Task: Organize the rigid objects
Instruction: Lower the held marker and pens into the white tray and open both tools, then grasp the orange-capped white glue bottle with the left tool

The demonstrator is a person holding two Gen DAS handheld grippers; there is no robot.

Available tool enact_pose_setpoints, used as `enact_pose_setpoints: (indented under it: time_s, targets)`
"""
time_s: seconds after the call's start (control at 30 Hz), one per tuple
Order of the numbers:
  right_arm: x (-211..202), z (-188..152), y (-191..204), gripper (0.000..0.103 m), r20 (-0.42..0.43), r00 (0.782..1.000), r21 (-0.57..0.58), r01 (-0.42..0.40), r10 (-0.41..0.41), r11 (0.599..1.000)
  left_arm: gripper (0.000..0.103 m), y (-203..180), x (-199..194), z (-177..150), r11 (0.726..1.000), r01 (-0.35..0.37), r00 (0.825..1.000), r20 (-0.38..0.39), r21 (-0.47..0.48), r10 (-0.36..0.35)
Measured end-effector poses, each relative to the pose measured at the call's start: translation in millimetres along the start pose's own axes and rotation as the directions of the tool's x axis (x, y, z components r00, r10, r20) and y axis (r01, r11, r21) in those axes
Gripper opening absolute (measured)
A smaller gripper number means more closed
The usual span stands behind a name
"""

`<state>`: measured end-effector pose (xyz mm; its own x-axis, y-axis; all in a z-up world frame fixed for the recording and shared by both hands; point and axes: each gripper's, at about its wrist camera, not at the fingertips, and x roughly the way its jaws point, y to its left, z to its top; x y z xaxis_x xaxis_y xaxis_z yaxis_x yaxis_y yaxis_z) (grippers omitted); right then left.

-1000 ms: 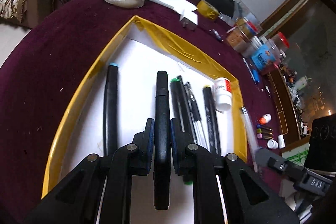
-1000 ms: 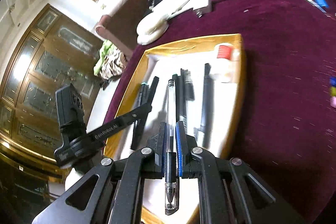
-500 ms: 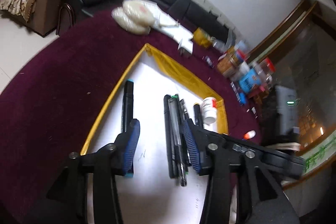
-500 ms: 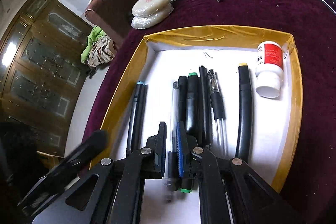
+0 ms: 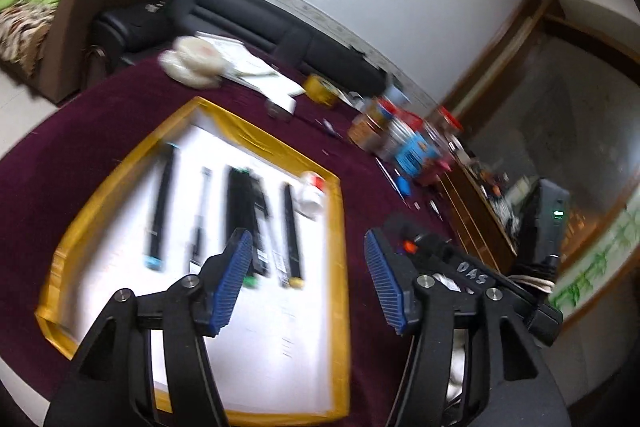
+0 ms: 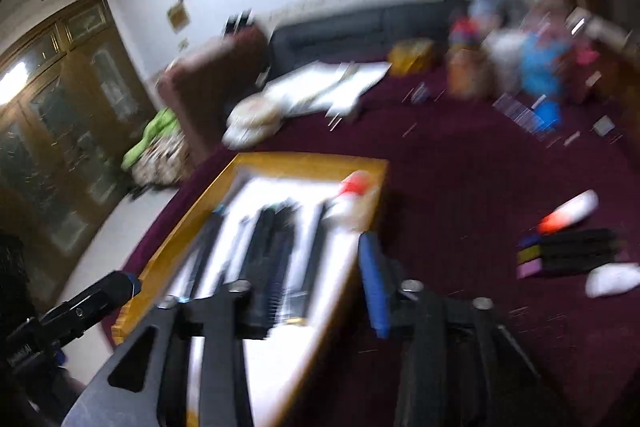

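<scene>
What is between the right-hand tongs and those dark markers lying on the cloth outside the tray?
Nothing visible: only bare maroon cloth lies between the open right tongs and the markers. A small white bottle lies just beyond them.

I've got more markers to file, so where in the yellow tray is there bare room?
Free: the white floor nearest the left gripper, below the pen row, and the strip beside the tray right rim. Crowded: the middle, and the white bottle corner.
</scene>
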<state>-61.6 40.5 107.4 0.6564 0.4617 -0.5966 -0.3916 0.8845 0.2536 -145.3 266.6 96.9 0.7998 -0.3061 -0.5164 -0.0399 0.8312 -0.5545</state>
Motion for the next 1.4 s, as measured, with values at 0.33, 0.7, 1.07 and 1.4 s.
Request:
enact_pose_setpoints:
  time_s: [0.33, 0.7, 1.07, 1.4]
  targets:
    - [-56.8, -13.1, -142.6, 0.057, 0.051, 0.980, 0.198, 0.178, -0.191, 0.964, 0.058, -75.9, 38.0, -40.5, 0.991, 0.053, 0.989, -0.143, 0.121, -0.035]
    - [-100.3, -27.4, -299.3, 0.057, 0.122, 0.909, 0.517, 0.286, -0.400, 0.807, 0.058, -136.6, 69.6, -53.1, 0.971, 0.063, 0.976, -0.218, 0.231, -0.011]
    - [-100.8, -58.4, -362.3, 0.057, 0.091, 0.862, 0.648, 0.328, -0.498, 0.688, 0.058, -202.0, 159.1, -40.3, 0.921, 0.077, 0.961, -0.274, 0.382, 0.033]
    - [-90.3, -62.7, -371.6, 0.057, 0.052, 0.897, 0.648, 0.305, -0.440, 0.698, 0.058, -237.9, 286.5, -41.3, 0.869, 0.041, 0.927, -0.343, 0.492, 0.150]
